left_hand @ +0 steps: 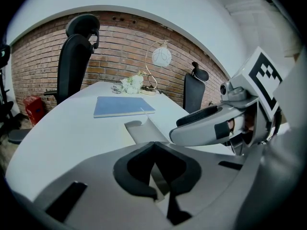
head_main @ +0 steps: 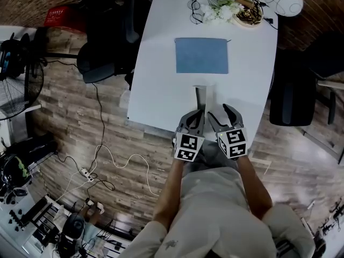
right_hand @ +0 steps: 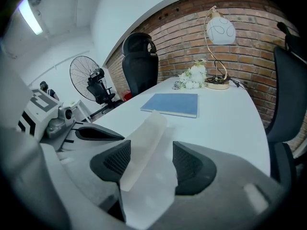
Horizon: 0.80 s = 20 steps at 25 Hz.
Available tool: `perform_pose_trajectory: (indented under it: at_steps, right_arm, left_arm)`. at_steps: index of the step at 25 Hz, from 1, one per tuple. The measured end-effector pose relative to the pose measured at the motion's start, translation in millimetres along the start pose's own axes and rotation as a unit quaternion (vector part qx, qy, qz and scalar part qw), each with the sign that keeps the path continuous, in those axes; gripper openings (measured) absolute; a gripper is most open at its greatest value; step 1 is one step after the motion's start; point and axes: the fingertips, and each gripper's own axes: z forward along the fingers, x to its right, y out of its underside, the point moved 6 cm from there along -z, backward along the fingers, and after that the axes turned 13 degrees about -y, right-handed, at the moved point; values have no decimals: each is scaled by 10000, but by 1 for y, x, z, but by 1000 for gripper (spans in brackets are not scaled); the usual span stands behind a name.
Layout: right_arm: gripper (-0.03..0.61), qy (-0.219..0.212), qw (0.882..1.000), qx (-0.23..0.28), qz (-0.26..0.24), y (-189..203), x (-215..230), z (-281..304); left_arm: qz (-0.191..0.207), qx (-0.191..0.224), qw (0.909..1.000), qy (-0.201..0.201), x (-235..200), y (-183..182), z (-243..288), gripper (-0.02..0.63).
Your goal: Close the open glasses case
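Your left gripper (left_hand: 153,147) is pinched on the open glasses case (head_main: 200,97) edge, on the white table (head_main: 161,90). Your right gripper (right_hand: 151,163) has its jaws apart, straddling the raised flap (right_hand: 144,143).

We can read no words or numbers anywhere. The red box (head_main: 56,16) on the floor bears pale print too small to make out. The left tool (head_main: 199,113) and right tool (head_main: 221,112) carry only black-and-white square markers.

Brick wall (left_hand: 124,42), wood floor (head_main: 80,122) — white table (head_main: 161,90), black chairs (head_main: 293,101)
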Motion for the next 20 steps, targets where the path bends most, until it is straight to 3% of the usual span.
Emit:
perform_pose_trajectory:
  at_steps: [20]
  right_arm:
    - [276, -180, 9997, -116, -104, -3, -6, 10]
  left_arm:
    - [-183, -48, 9996, -185, -12, 7, -2, 3]
